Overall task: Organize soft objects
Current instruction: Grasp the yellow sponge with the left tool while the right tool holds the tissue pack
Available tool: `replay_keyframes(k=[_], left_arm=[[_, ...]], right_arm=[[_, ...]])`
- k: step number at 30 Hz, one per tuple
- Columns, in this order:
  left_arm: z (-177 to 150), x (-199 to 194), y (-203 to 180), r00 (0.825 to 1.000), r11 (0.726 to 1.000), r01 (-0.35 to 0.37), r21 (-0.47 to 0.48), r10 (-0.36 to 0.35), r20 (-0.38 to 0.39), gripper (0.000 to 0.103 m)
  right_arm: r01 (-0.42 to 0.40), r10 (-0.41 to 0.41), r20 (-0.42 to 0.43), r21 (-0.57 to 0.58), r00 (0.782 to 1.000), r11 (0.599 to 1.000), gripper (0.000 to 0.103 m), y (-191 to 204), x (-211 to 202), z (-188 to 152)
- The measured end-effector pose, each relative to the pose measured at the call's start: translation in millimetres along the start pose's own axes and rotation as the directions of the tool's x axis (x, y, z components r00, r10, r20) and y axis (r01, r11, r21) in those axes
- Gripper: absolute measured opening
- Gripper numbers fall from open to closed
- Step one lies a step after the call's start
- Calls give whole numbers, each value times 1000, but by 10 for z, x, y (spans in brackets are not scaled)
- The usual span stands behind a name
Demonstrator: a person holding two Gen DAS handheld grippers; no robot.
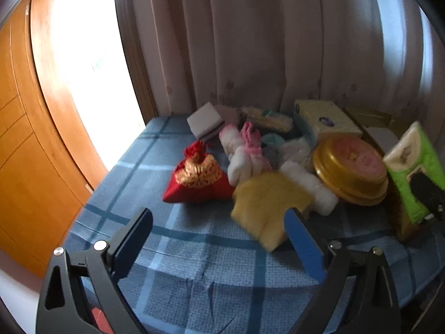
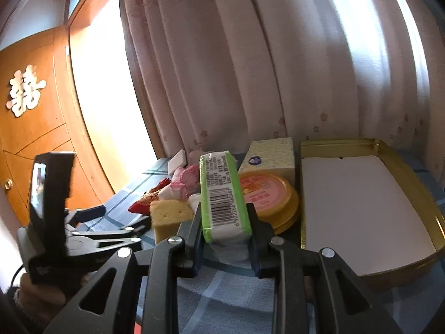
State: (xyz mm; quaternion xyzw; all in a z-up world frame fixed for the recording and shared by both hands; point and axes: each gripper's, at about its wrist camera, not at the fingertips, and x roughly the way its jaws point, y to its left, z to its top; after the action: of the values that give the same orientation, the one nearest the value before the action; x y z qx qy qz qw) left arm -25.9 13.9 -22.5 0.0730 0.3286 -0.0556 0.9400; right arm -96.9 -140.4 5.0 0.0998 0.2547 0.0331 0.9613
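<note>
My right gripper (image 2: 224,217) is shut on a green and white tissue pack (image 2: 222,194), held above the blue checked cloth (image 1: 194,250); the pack also shows at the right edge of the left wrist view (image 1: 411,167). My left gripper (image 1: 219,228) is open and empty, with a yellow sponge (image 1: 267,206) just beyond its right finger. Past the sponge lie a red drawstring pouch (image 1: 194,178), pink and white socks (image 1: 244,150) and a white fluffy roll (image 1: 308,183). An open gold tin with a white liner (image 2: 361,208) lies to the right of the pack.
A round gold tin with a pink lid (image 1: 350,167) and a pale yellow tissue box (image 1: 322,119) stand behind the soft things. A white block (image 1: 205,122) lies at the back. Curtains (image 1: 250,41) hang behind the table. A wooden door (image 1: 22,139) is at the left.
</note>
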Motion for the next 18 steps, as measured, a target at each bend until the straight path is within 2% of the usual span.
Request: replay_keyframes(k=[4, 11, 15, 17, 18], left_arm=[[73, -82, -88, 999, 1000, 20, -5, -20, 28, 100], [169, 410, -451, 992, 999, 24, -37, -29, -127, 99], [145, 661, -550, 978, 998, -35, -47, 24, -206, 91], [110, 729, -520, 974, 997, -38, -66, 22, -226, 86], [80, 787, -486, 969, 996, -39, -78, 19, -246, 77]], right_arm=[[-3, 2, 17, 17, 1000, 1000, 29, -48, -2, -14], [12, -12, 32, 16, 999, 1000, 29, -130, -18, -23], [33, -34, 37, 13, 999, 999, 29, -190, -82, -18], [41, -41, 38, 13, 998, 999, 29, -223, -93, -10], [42, -43, 36, 16, 998, 999, 29, -237, -97, -10]])
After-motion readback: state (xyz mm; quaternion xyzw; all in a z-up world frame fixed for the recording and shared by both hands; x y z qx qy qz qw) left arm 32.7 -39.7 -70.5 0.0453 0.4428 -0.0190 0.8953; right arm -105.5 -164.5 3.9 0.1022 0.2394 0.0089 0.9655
